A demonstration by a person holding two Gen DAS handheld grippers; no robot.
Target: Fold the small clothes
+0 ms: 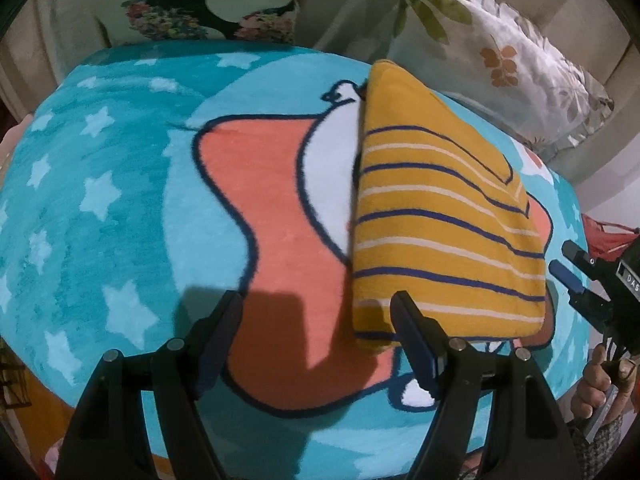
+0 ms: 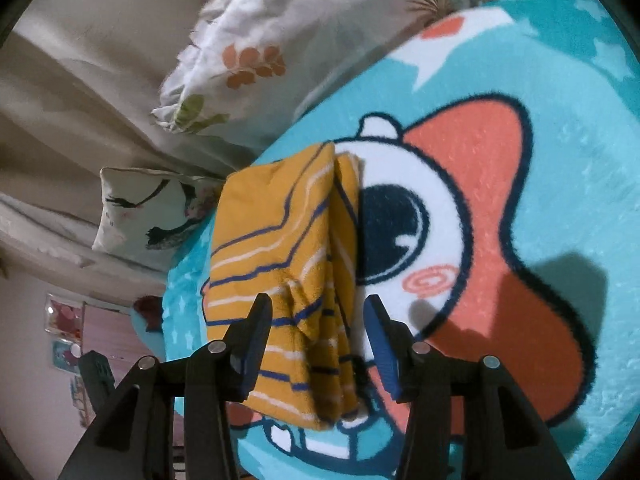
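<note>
A yellow garment with blue and white stripes (image 1: 444, 216) lies folded into a thick stack on a teal cartoon blanket (image 1: 100, 200). My left gripper (image 1: 320, 304) is open, its right finger (image 1: 412, 324) at the garment's near left corner, holding nothing. In the right wrist view the folded garment (image 2: 280, 240) lies between the open fingers of my right gripper (image 2: 318, 308), which straddle its near end without closing on it. The right gripper also shows in the left wrist view (image 1: 568, 268), open at the garment's right edge.
Floral pillows (image 1: 500, 52) lie beyond the blanket at the back right; another pillow (image 2: 152, 208) sits at the left of the right wrist view. The blanket's far edge (image 1: 224, 46) meets a beige sheet. A hand (image 1: 600, 380) shows at the far right.
</note>
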